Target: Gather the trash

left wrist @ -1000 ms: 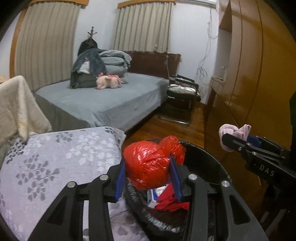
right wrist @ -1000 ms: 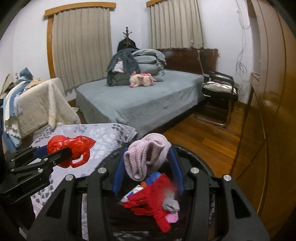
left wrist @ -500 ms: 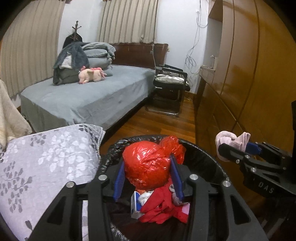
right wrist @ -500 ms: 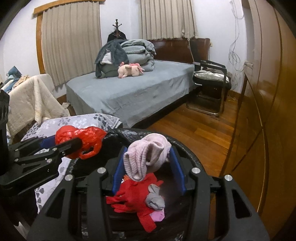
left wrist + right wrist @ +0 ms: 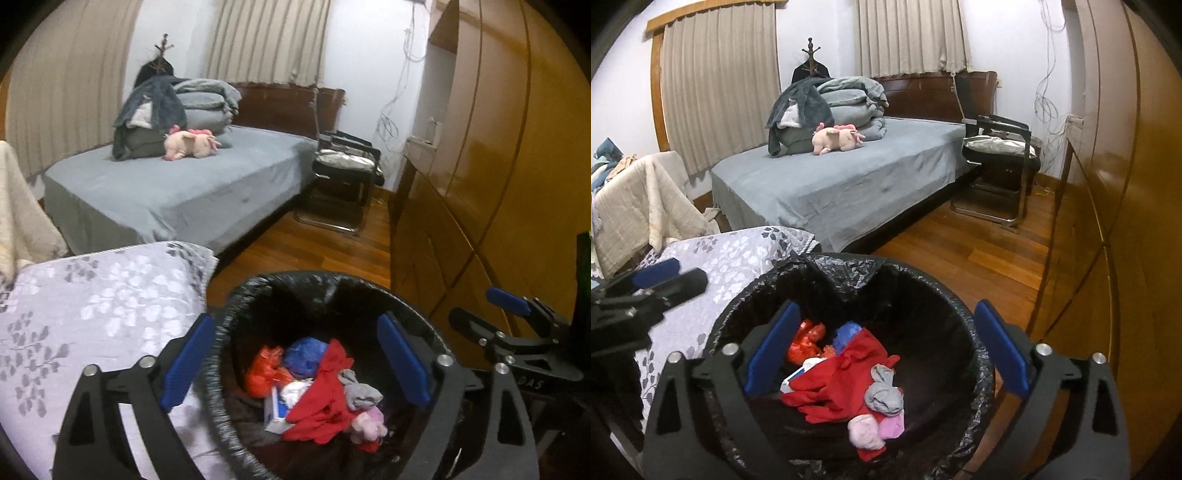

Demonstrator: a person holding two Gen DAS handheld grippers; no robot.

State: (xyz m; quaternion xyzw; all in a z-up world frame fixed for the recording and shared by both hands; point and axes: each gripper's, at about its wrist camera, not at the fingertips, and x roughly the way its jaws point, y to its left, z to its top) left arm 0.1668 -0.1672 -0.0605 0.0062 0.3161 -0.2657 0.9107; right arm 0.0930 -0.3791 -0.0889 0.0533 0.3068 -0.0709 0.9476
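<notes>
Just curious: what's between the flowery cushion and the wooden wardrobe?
The black-lined trash bin, holding red and pink scraps, as the right wrist view shows.

We can read almost no writing here. The one clear mark is on the right gripper [image 5: 508, 312] as seen from the left wrist camera: pale raised letters on its black body, low on the side near the screws, which we read as "DAS", though the edge of the lens bends them and the first letter is partly cut off, so it may be part of a longer word. A small white and blue box [image 5: 275, 410] lies among the trash in the bin [image 5: 221, 406]; it probably carries print, but we cannot make out any of it in either view.
</notes>
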